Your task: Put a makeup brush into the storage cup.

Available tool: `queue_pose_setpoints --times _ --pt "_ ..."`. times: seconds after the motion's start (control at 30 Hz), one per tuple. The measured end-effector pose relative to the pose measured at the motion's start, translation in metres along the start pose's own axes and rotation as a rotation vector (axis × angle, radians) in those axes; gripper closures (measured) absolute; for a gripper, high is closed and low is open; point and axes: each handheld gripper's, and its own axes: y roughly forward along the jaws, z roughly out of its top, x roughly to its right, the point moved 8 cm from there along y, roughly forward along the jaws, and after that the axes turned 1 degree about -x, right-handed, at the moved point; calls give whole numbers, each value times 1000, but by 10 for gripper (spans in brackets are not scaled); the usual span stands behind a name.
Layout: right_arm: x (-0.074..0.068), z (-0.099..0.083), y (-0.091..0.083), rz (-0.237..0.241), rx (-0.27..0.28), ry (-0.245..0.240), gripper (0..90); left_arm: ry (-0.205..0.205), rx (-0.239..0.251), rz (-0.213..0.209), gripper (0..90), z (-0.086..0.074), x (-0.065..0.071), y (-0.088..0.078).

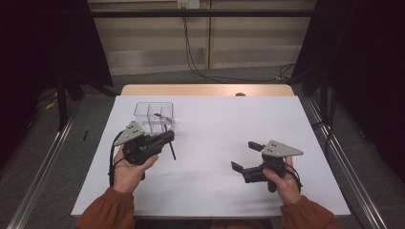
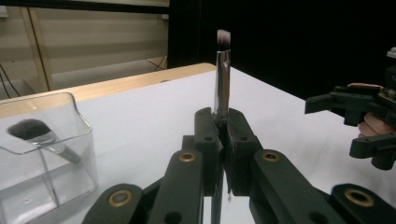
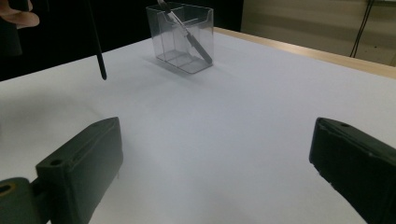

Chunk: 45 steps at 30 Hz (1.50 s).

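Near the table's [image 1: 215, 119] far left corner stands a clear box [image 1: 154, 116] holding one brush. Just in front of it, the left gripper [image 1: 168, 137] is clamped on a slim makeup brush [image 2: 222, 74], held above the surface. Toward the near right corner, the right gripper [image 1: 246, 157] gapes wide, holding nothing.

A white-topped table [image 1: 248, 124] with a bare wooden far edge is standing on a grey floor [image 1: 43, 143]. Black curtains [image 1: 47, 43] are hanging at the upper left and upper right of the frame, a pale panelled wall [image 1: 248, 33] is running between them, and black cables [image 1: 205, 71] are trailing down it onto the floor.
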Motion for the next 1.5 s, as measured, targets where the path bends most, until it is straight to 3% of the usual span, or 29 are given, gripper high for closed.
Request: queue_pose_setpoints --times 0.67,0.77,1.03,1.4,1.5 --pt "24 -20 -36 -124 22 45 2 -25 3 34 856 3 -18 -2" --pt "27 -22 -40 -140 20 28 2 -22 3 39 856 5 -20 -2" --pt "31 -25 -45 -151 17 17 1 -12 0 63 856 14 -29 0" --pt "35 -29 -55 -169 25 41 0 -14 38 117 855 32 -50 4" --pt "34 -31 -54 -165 13 29 0 -16 45 131 855 36 -55 8"
